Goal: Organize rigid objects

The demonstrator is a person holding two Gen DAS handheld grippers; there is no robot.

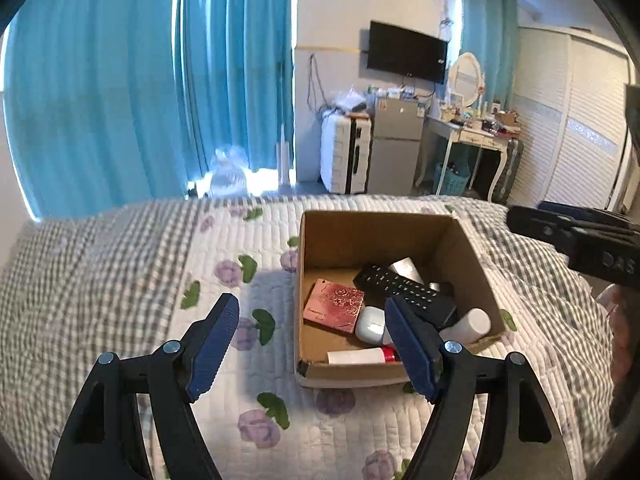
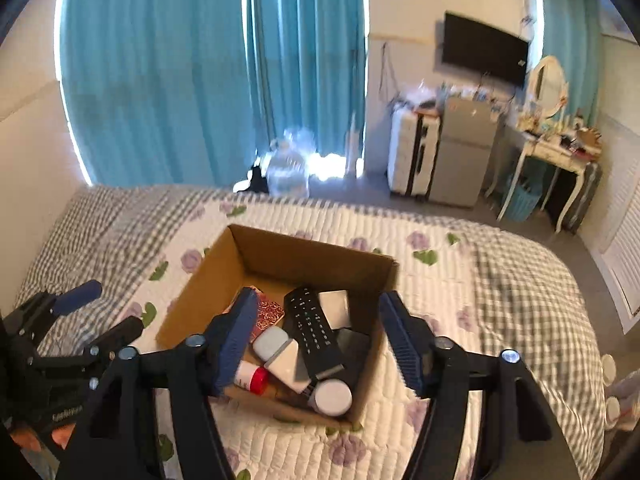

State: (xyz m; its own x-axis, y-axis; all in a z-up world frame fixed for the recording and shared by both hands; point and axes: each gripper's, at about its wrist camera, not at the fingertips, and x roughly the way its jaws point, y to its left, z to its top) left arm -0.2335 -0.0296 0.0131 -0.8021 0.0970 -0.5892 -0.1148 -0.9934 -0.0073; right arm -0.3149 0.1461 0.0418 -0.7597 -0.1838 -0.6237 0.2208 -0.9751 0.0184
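Observation:
An open cardboard box (image 1: 344,240) (image 2: 200,292) sits on the quilted bed. It holds a black remote (image 1: 404,290) (image 2: 310,320), a pink rose-patterned card (image 1: 334,306) (image 2: 270,312), a white earbud case (image 1: 370,324) (image 2: 270,342), a white tube with a red cap (image 1: 362,356) (image 2: 252,376), a white bottle (image 1: 468,326) (image 2: 332,396) and a grey block (image 2: 334,306). My left gripper (image 1: 312,344) is open and empty, above the box's near left corner. My right gripper (image 2: 320,340) is open and empty, right above the box. The left gripper also shows in the right wrist view (image 2: 96,312).
The bed's floral and checked quilt (image 1: 120,280) (image 2: 500,320) surrounds the box. Beyond the bed stand teal curtains (image 1: 120,100), a white suitcase (image 1: 344,152), a small fridge (image 1: 394,144), a wall TV (image 1: 406,52) and a cluttered dressing table (image 1: 476,128).

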